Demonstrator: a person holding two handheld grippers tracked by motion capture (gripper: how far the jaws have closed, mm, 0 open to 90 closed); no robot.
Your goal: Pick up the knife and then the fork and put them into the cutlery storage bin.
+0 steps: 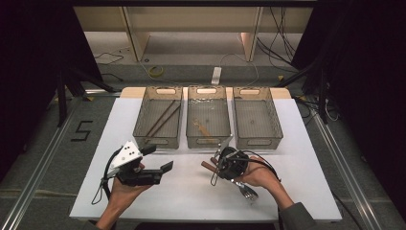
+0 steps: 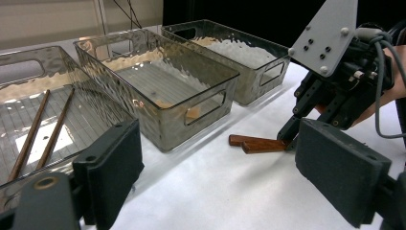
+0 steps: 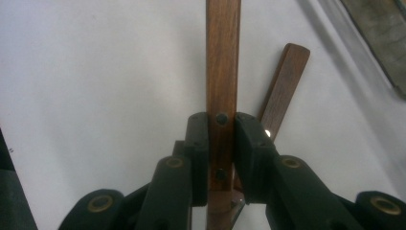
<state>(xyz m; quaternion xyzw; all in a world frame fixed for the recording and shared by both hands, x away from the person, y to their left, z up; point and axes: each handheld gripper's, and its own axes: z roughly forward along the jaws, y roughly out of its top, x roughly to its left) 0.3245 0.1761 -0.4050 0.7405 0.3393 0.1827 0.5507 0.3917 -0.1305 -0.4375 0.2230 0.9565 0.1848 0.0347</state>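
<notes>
My right gripper (image 1: 214, 165) is shut on a wooden cutlery handle (image 3: 222, 72) with dark rivets, low over the white table. A second wooden handle (image 3: 285, 86) lies on the table just beside it, angled away. Both handles (image 2: 253, 143) show from the left gripper view, with the right gripper (image 2: 292, 136) at their end. Metal fork tines (image 1: 247, 192) stick out under the right hand; I cannot tell which handle they belong to. My left gripper (image 1: 158, 159) is held off to the left, open, with nothing between its pads (image 2: 340, 172).
Three clear bins stand in a row at the back of the table. The left bin (image 1: 138, 125) holds two brown chopsticks (image 1: 163, 117), the middle bin (image 1: 207, 142) a wooden-handled piece (image 1: 203, 128), and the right bin (image 1: 257, 142) looks bare. The table's front edge (image 1: 191, 218) is near.
</notes>
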